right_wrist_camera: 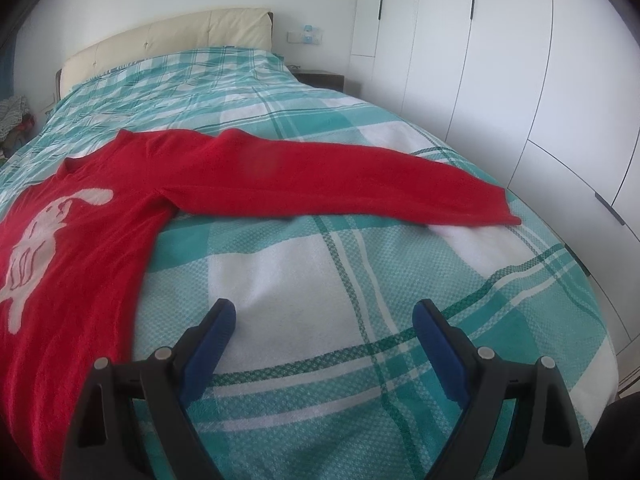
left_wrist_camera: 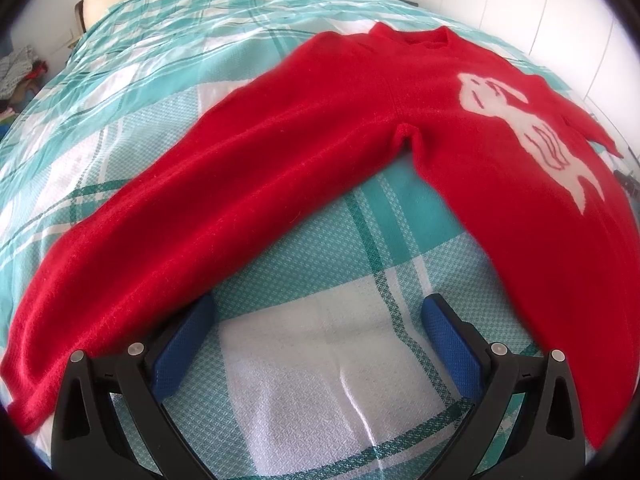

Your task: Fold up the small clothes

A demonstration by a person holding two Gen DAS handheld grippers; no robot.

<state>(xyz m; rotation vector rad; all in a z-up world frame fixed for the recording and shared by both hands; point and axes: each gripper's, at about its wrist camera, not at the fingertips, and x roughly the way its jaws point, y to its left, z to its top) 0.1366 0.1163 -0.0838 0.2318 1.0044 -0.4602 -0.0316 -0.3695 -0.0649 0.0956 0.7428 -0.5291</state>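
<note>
Sweater point(left_wrist_camera: 320, 152) flat, wardrobe point(right_wrist_camera: 500, 80) right view only

red sweater point(right_wrist_camera: 80, 248) hem cut off btm-left, clothes pile point(left_wrist_camera: 16, 76) blurry

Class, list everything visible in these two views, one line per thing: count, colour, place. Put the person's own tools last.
sweater: one, red with a white animal figure, spread flat on the bed, sleeves out.
bedspread: one, teal and white plaid, covering the bed.
headboard: one, cream, at the far end.
wardrobe: one, white, right of the bed.
nightstand: one, dark, beside the headboard.
left claw: one, black with blue pads, open above the bedspread.
right claw: one, same colours, open above the bedspread.
</note>
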